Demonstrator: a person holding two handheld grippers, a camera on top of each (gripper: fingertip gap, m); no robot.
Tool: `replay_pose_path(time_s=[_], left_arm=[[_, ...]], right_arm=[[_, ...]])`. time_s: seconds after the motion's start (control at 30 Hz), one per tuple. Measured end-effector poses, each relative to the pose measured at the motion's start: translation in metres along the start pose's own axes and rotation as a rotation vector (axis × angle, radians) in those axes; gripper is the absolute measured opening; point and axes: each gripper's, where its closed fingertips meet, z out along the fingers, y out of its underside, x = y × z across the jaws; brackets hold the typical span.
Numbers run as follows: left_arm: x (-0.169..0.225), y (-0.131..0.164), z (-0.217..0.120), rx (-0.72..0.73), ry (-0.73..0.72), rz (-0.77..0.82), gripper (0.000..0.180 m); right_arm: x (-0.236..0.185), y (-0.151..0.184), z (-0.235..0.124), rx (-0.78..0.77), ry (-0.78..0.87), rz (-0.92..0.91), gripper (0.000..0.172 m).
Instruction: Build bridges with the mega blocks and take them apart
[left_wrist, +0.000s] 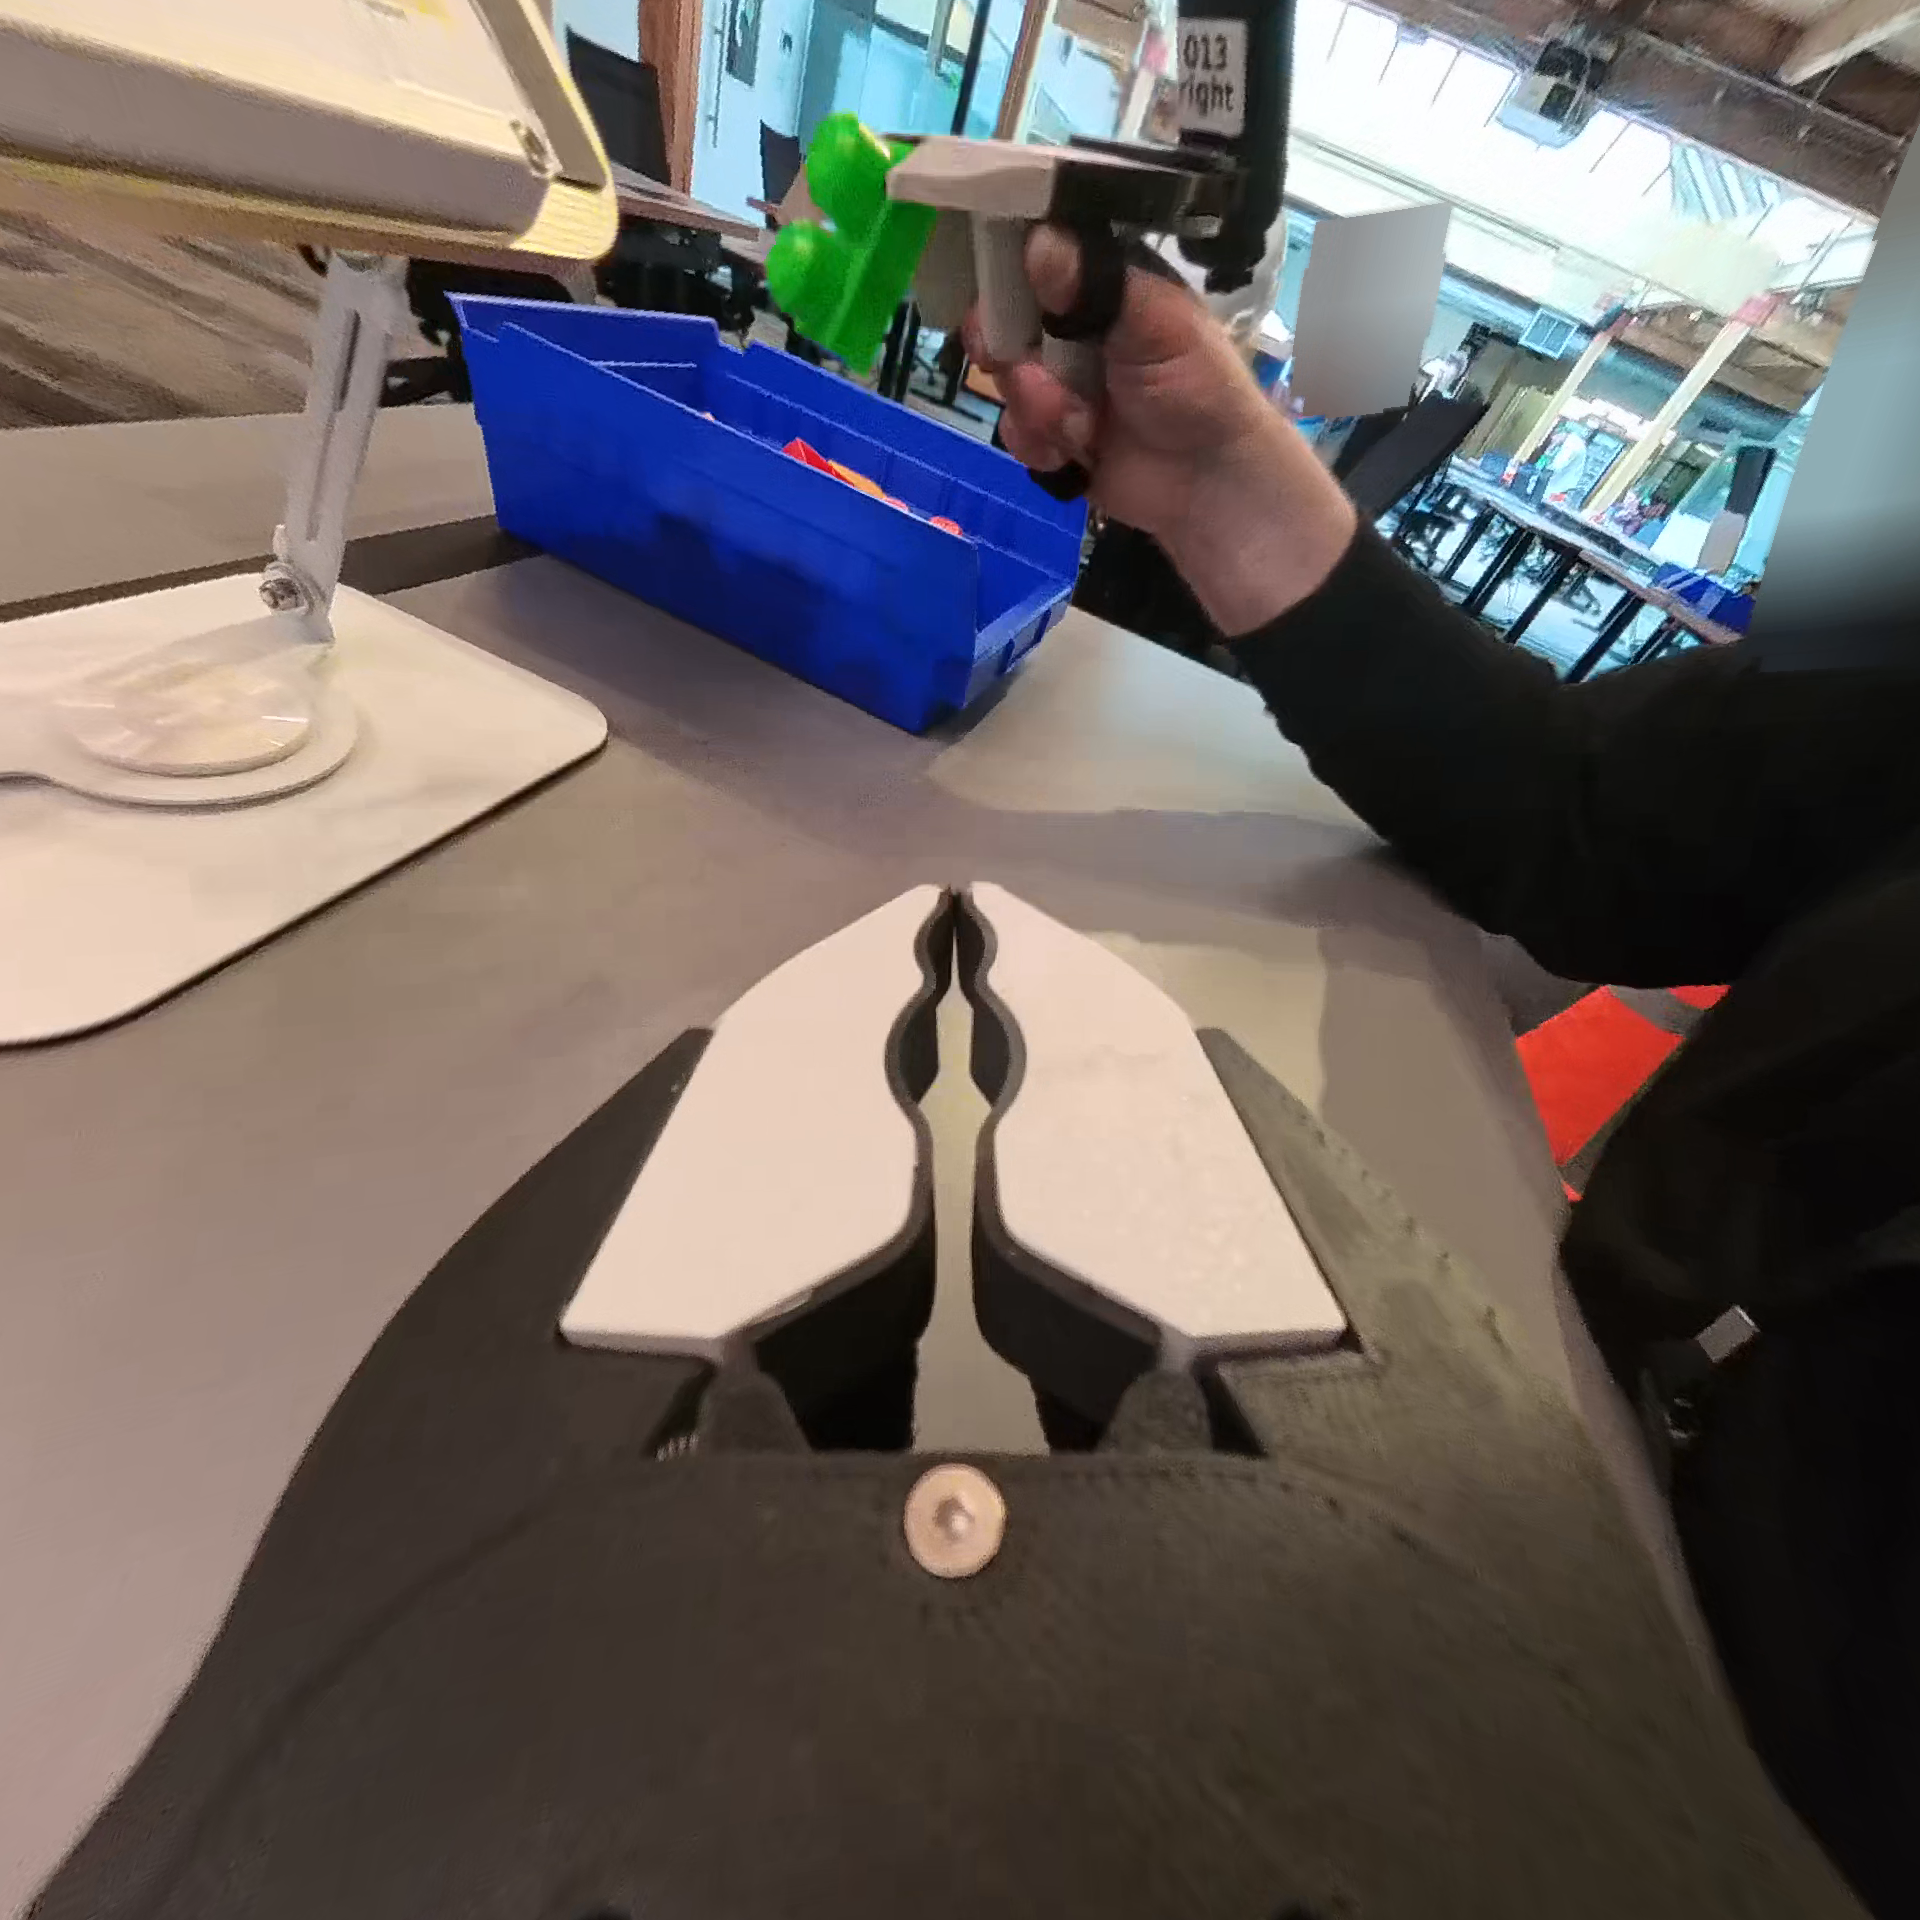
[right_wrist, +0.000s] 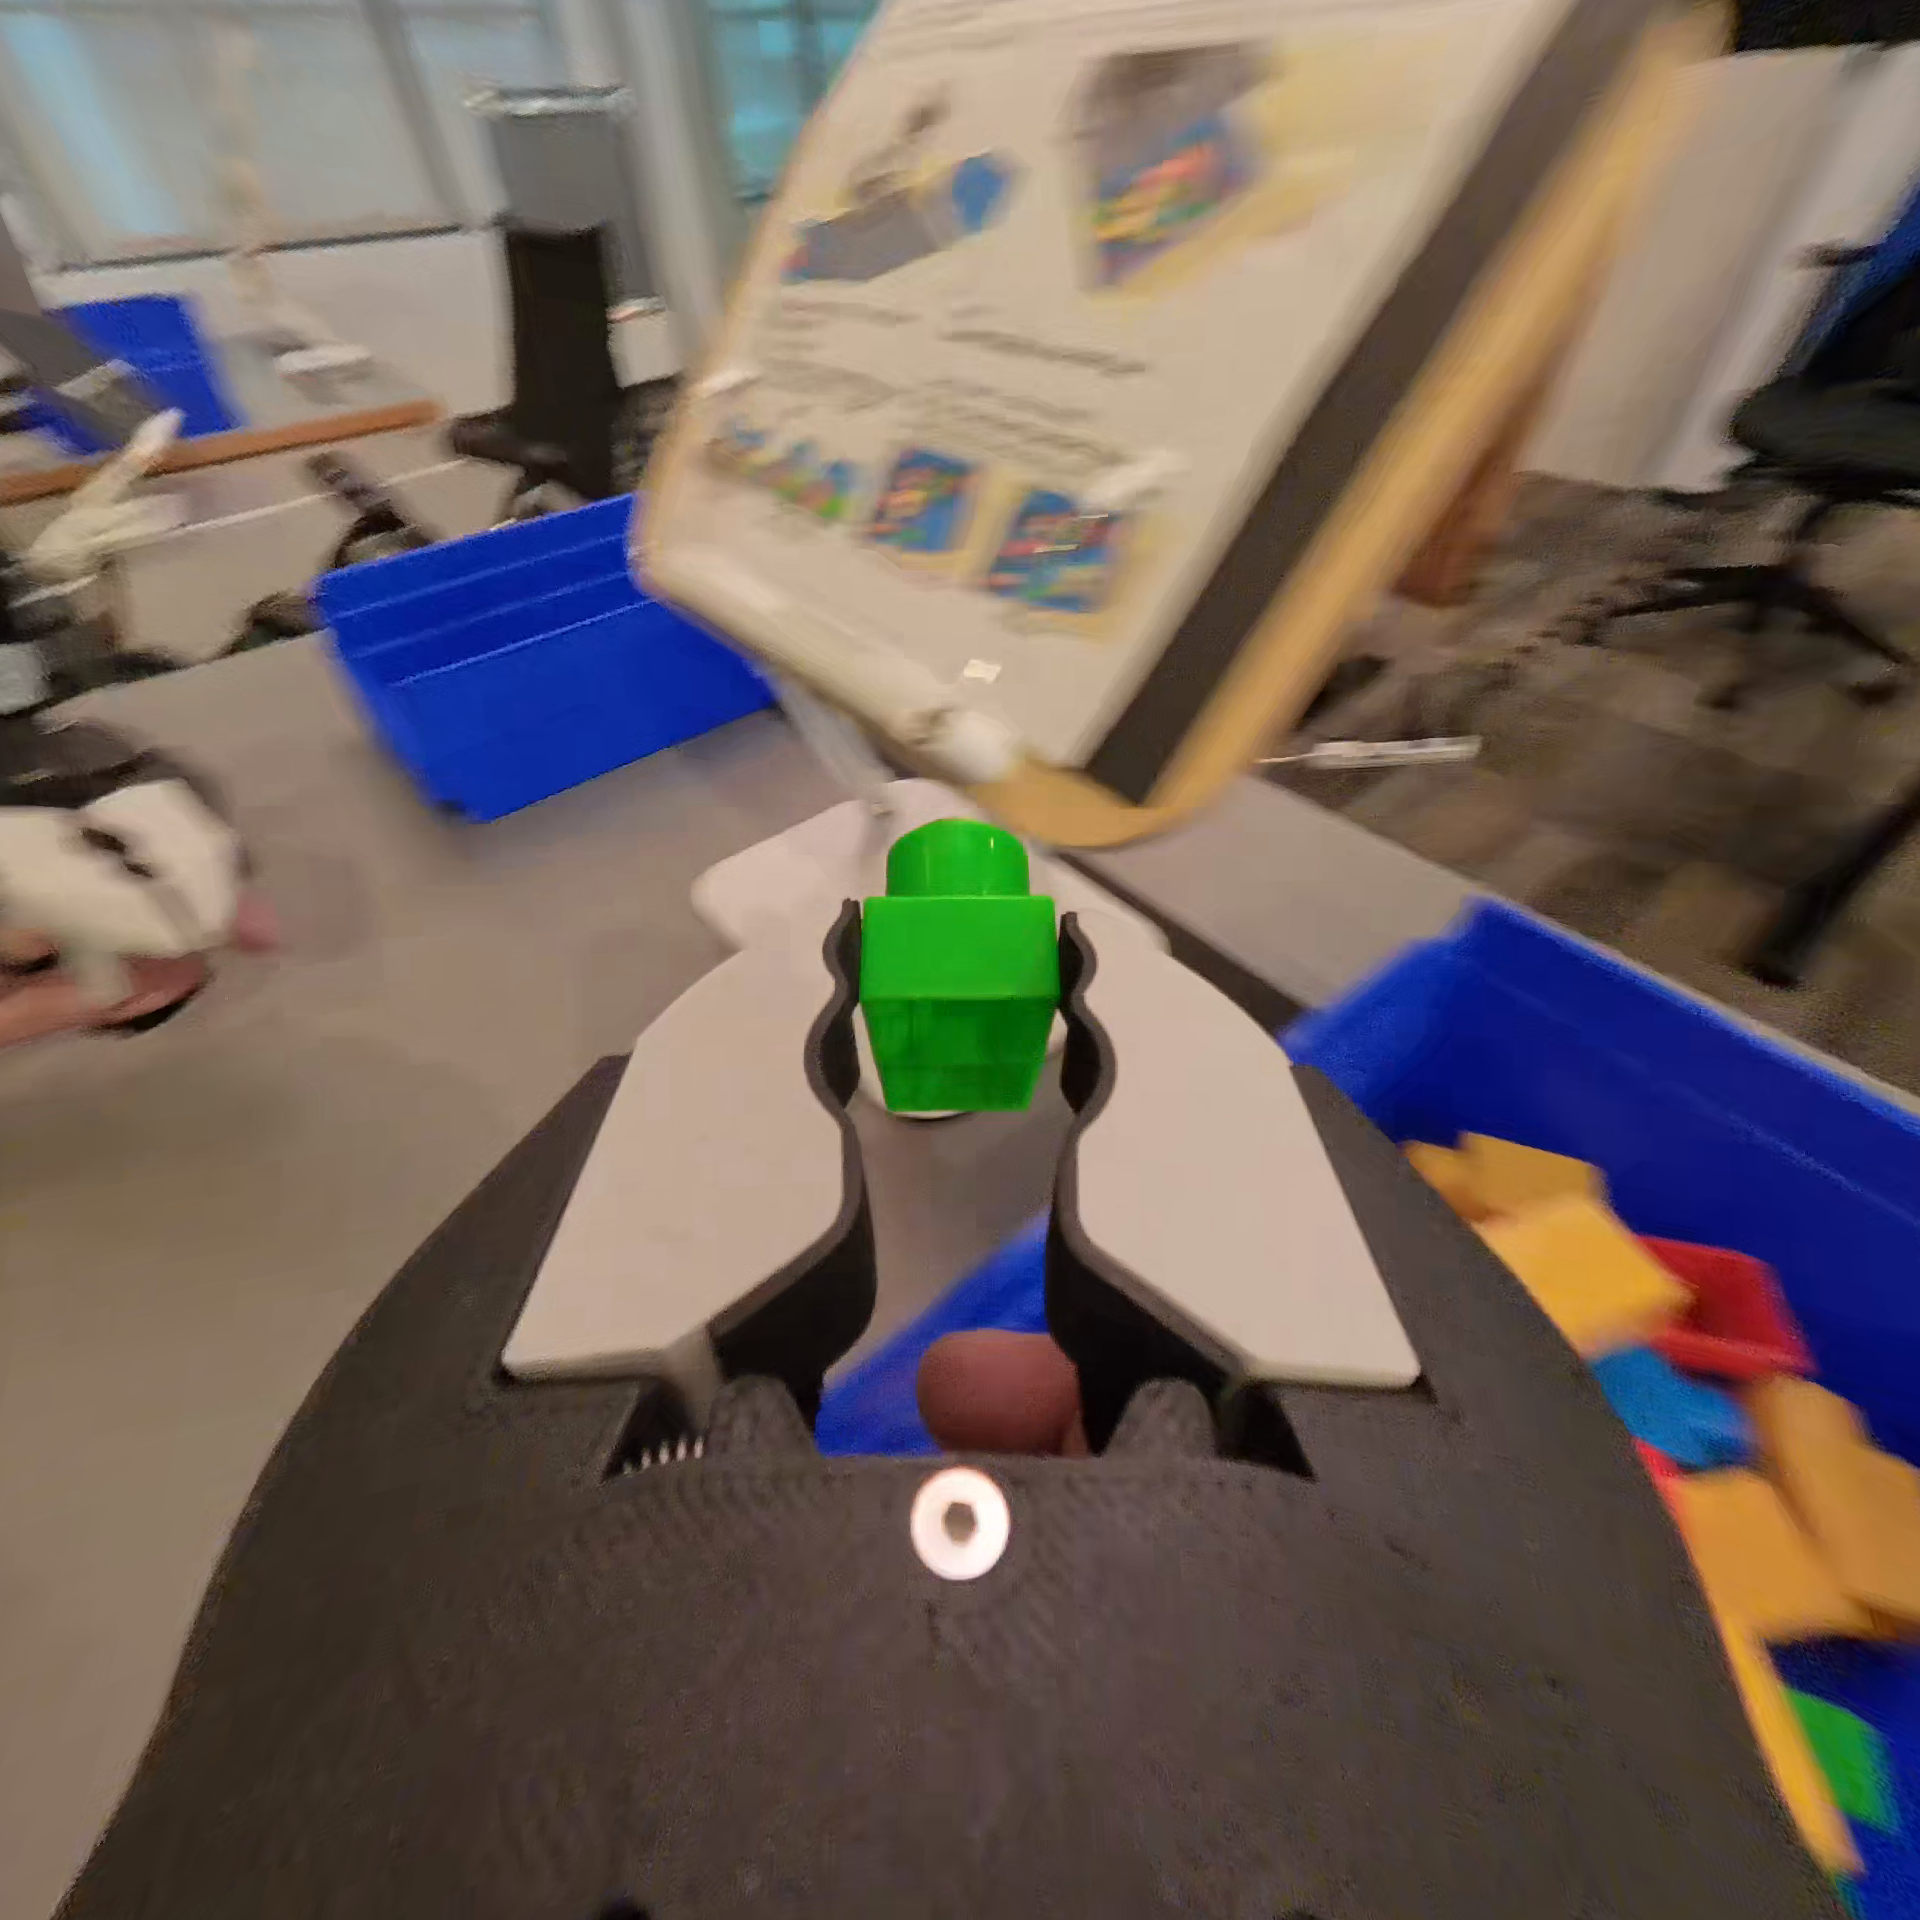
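My left gripper (left_wrist: 954, 896) is shut with nothing between its pads, low over the grey table (left_wrist: 520, 1143). My right gripper (right_wrist: 958, 940) is shut on a green block (right_wrist: 956, 977), its pads pressed on both sides, its stud pointing away from me. In the left wrist view that gripper (left_wrist: 914, 239) is held by a hand in the air above the blue bin (left_wrist: 748, 540), with the green block (left_wrist: 847, 239) at its fingertips. The bin (right_wrist: 1662, 1122) holds several yellow, red, blue and green blocks (right_wrist: 1714, 1403).
A white stand with a tilted instruction board (left_wrist: 260, 114) sits on its flat base (left_wrist: 208, 790) at the left of the table. It also shows in the right wrist view (right_wrist: 1039, 364). A second blue bin (right_wrist: 520, 665) stands farther off. A black sleeve (left_wrist: 1610, 810) crosses the right. Across from one pair of fingers to the other is roughly 30 cm.
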Motion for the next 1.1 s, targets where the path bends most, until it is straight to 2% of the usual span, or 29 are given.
replay_pose_path(time_s=[0.1, 0.27, 0.3, 0.33, 0.37, 0.43, 0.83, 0.9, 0.97, 1.1], left_arm=[[-0.007, 0.003, -0.001, -0.012, -0.038, 0.005, 0.0], [-0.012, 0.009, 0.002, -0.031, -0.062, 0.002, 0.0], [-0.013, 0.01, 0.002, -0.035, -0.064, 0.002, 0.0], [-0.014, 0.012, 0.002, -0.039, -0.064, 0.001, 0.0], [-0.015, 0.012, 0.002, -0.038, -0.065, 0.0, 0.0], [-0.015, 0.013, 0.002, -0.036, -0.062, -0.002, 0.0], [-0.021, 0.005, -0.016, 0.002, -0.118, 0.011, 0.0], [-0.03, -0.006, -0.033, 0.008, -0.196, 0.058, 0.01], [-0.047, -0.021, -0.065, 0.009, -0.324, 0.106, 0.026], [-0.091, -0.055, -0.165, 0.075, -0.654, 0.156, 0.042]], right_arm=[[0.065, 0.008, -0.015, -0.013, 0.145, 0.067, 0.036], [0.12, 0.037, -0.01, -0.139, 0.299, 0.089, 0.036], [0.127, 0.044, -0.007, -0.16, 0.314, 0.108, 0.044], [0.133, 0.053, -0.003, -0.198, 0.323, 0.135, 0.06], [0.136, 0.062, 0.0, -0.236, 0.322, 0.159, 0.07], [0.137, 0.066, 0.003, -0.244, 0.314, 0.172, 0.075], [0.103, 0.016, -0.033, -0.161, 0.374, 0.004, 0.074], [0.096, 0.015, -0.046, -0.17, 0.398, -0.028, 0.076], [0.095, 0.015, -0.065, -0.191, 0.459, -0.081, 0.08], [0.1, 0.026, -0.111, -0.251, 0.591, -0.131, 0.083]])
